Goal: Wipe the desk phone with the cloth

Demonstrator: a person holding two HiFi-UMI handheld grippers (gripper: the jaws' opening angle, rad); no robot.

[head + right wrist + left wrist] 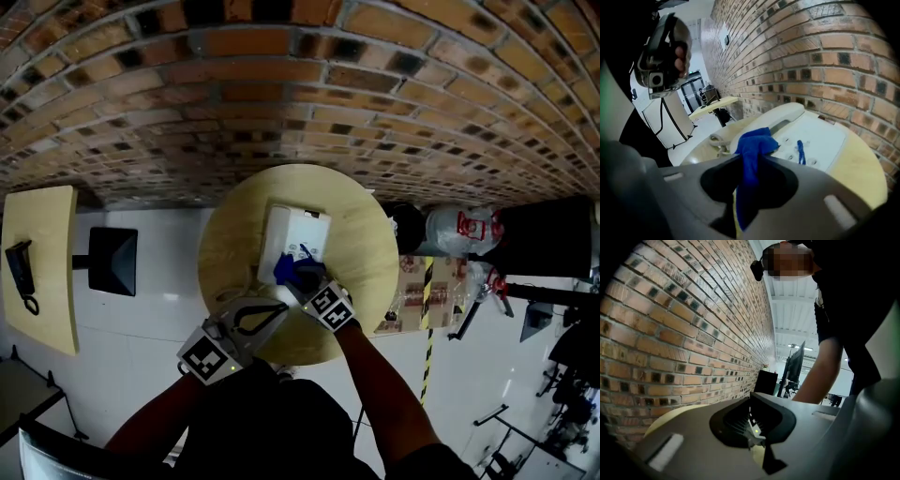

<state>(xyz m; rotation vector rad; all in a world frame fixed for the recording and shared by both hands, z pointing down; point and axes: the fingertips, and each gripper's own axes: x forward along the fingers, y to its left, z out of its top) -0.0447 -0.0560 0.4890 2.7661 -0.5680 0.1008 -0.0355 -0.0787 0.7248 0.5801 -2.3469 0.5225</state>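
head view shows the white desk phone [298, 234] lying near the middle of a round wooden table [370, 281], which stands close against a brick wall [281, 94]. a blue cloth [291, 272] sits bunched on the phone's near edge, pinched in the right gripper [302, 279], whose jaws are clamped on it. in the right gripper view the cloth rises out of the jaws and folds over onto the phone's body beside the handset [780, 115], which lies in its cradle, with the coiled cord [718, 138] resting on the table. a thin blue strand [800, 152] lies across the keypad. the left gripper [281, 307] is held just beside the right one over the table's near side, clear of the phone, its jaws closed together with nothing between them. well apart to the left, a second wooden table [42, 272] stands on the white floor [150, 319] with a dark object [21, 267] on it.
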